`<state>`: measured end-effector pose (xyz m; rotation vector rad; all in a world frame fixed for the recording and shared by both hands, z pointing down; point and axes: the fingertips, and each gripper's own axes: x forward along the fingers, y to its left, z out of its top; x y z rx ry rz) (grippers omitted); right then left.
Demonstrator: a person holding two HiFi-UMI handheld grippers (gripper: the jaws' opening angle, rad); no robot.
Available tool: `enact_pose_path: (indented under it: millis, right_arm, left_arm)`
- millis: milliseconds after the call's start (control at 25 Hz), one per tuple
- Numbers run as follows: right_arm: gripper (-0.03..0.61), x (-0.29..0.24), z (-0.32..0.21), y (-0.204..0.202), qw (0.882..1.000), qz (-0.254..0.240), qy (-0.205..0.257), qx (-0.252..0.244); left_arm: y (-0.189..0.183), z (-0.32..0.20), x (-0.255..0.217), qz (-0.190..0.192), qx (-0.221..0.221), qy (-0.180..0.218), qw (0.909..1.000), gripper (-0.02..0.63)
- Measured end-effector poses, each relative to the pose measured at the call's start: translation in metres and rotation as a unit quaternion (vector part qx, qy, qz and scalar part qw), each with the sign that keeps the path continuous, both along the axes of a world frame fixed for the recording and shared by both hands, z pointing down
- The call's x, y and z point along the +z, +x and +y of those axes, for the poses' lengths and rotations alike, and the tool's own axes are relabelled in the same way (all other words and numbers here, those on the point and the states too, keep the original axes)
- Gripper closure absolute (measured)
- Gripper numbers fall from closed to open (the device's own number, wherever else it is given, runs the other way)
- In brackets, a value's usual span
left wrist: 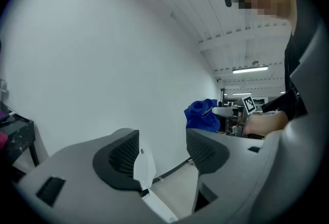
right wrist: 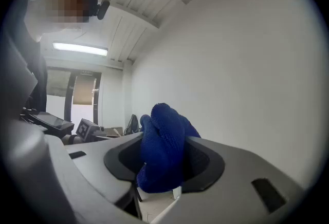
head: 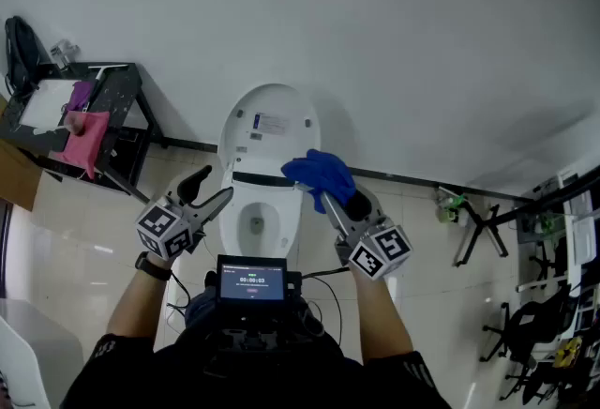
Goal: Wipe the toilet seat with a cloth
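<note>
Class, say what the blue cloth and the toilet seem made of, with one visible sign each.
Blue cloth: soft looped fabric, likely microfibre; nubby pile shows where the right tool pinches it. Toilet: smooth white, probably ceramic or hard plastic; even, shiny surface.

Noting a plain white wall (head: 375,22) spanning the head view from 9 to 3 o'clock. Tracing a dark baseboard (head: 412,180) along its foot. Recording glossy pale floor tiles (head: 66,257) catching reflections at 8 o'clock. Logging a black metal rack (head: 127,107) at 10 o'clock, carrying pink fabric (head: 84,140). Logging black chairs (head: 530,318) crowding at 4 o'clock. Observing, in the right gripper view, a slatted white ceiling (right wrist: 133,12) and a strip lamp (right wrist: 79,49) glowing at 10 o'clock.
</note>
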<state>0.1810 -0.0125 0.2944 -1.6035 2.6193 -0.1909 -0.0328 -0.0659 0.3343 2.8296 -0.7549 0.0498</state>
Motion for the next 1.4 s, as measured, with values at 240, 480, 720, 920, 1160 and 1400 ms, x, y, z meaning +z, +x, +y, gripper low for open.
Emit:
enact_pose_path:
  millis: [240,480,720,920,1160,1400]
  right_arm:
    - [0.377,0.002,-0.006,-0.001,1.0,0.005,-0.006,-0.003]
    - [0.379,0.006,-0.018,-0.006,1.0,0.008,-0.012,-0.014]
    - [0.382,0.029,-0.048,-0.022,0.999,0.018,-0.034,-0.032]
    - [0.382,0.057,-0.078,-0.043,0.997,0.028,-0.058,-0.053]
    - [0.377,0.116,-0.115,-0.073,0.99,0.044,-0.109,-0.081]
    - [0.377,0.199,-0.153,-0.106,0.979,0.063,-0.159,-0.106]
  left_arm:
    - [-0.005,-0.005,0.013,-0.013,0.008,0.011,0.9998,0.333]
    - [-0.007,-0.006,0.015,-0.013,0.004,0.006,0.9999,0.333]
    - [-0.022,-0.011,0.025,-0.021,-0.003,-0.005,0.9998,0.333]
    - [-0.037,-0.017,0.05,-0.041,-0.009,-0.025,0.9988,0.333]
    - [-0.055,-0.022,0.088,-0.056,-0.018,-0.062,0.9963,0.333]
    - [-0.068,-0.038,0.128,-0.072,-0.023,-0.09,0.993,0.333]
